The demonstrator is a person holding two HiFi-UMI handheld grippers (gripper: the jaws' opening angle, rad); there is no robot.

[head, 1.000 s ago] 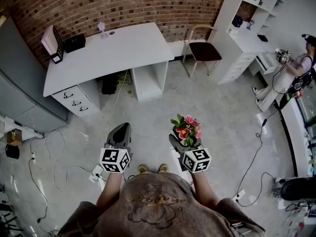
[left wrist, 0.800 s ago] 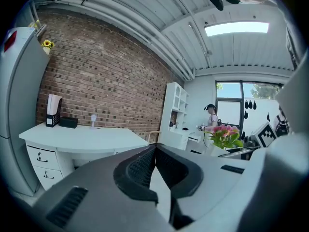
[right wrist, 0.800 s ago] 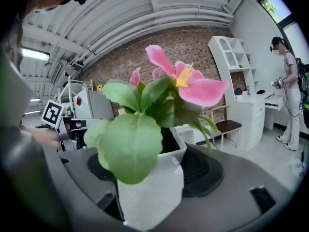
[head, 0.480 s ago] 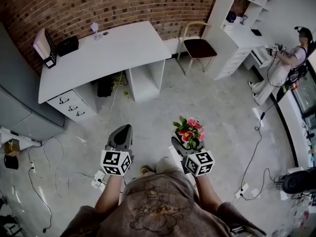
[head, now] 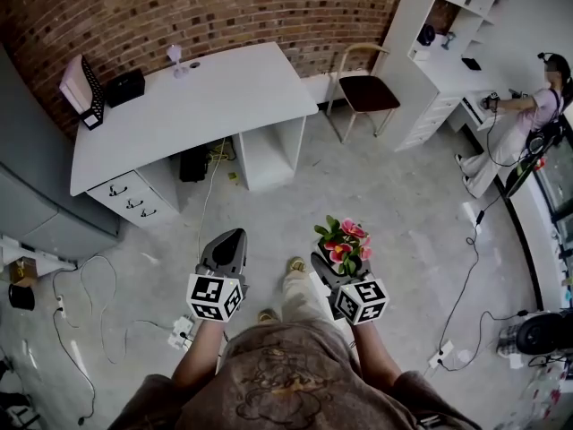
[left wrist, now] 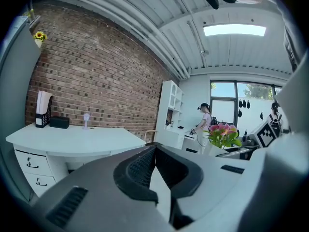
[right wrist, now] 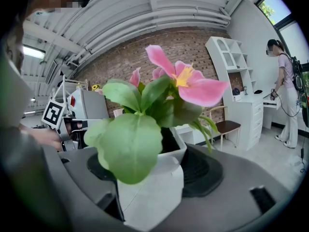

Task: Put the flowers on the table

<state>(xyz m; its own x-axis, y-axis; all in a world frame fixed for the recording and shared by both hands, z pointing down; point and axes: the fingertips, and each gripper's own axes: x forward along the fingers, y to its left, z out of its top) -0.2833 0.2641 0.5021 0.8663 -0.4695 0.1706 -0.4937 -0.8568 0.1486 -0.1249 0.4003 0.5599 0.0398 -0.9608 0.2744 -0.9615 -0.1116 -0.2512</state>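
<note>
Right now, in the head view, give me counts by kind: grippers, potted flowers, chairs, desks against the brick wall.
Grippers: 2, the left gripper shut on nothing, the right gripper shut on the pot
Potted flowers: 1
Chair: 1
White desk: 1
Total: 5

Chair [head: 365,90]: stood against the brick wall [head: 224,7].
Person [head: 537,115]: stood far right, at the white shelving [head: 430,70].
</note>
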